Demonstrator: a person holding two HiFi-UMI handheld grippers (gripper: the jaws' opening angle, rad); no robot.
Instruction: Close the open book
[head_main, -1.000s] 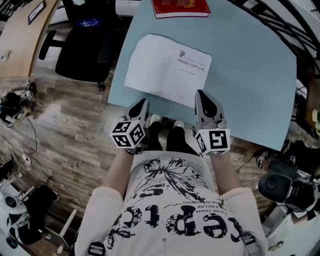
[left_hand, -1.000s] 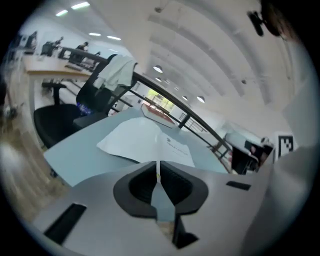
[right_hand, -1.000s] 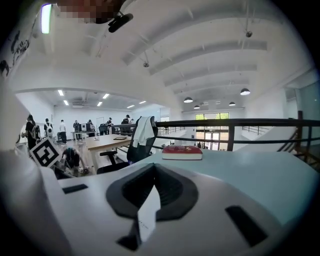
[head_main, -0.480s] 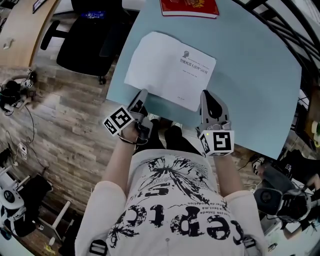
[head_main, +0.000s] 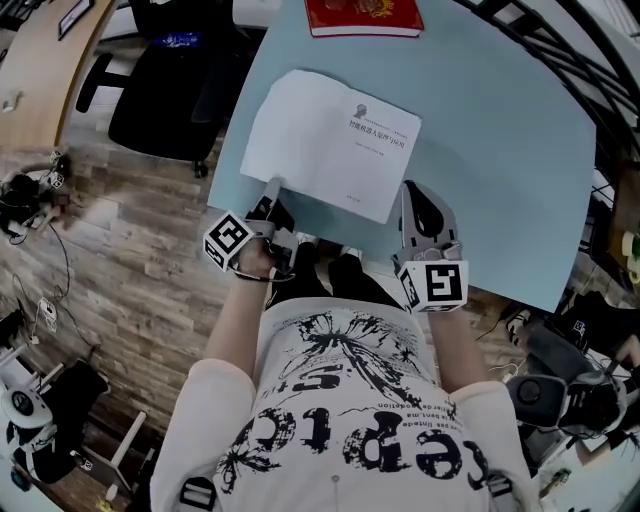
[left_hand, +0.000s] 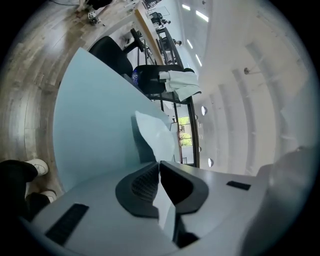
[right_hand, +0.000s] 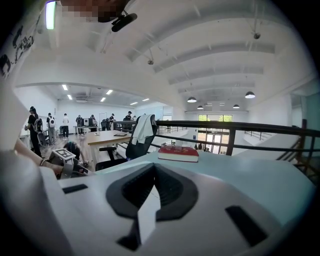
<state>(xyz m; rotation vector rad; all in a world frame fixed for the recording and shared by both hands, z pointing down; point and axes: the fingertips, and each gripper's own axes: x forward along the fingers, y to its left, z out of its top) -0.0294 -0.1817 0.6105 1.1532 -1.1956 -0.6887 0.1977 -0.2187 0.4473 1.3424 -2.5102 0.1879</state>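
Near the table's (head_main: 500, 150) front left corner, head view, lies the open book (head_main: 330, 140), a red book (head_main: 362, 17) at the far edge; left gripper (head_main: 272, 192) at its near left corner, right gripper (head_main: 406, 190) by the near right; left gripper view: jaws just closed, pinching a lifted page (left_hand: 152, 132); right gripper view: jaws together, empty.

White T-shirt (head_main: 340, 390) printed with a black splash motif and large black lettering; dark trousers (head_main: 352, 280) and, seemingly, white shoes (left_hand: 36, 166). The left gripper (head_main: 272, 188) and right gripper (head_main: 405, 190) are pale grey; each bears a black-and-white marker cube (head_main: 228, 240); jaws dark-padded, ribbed.
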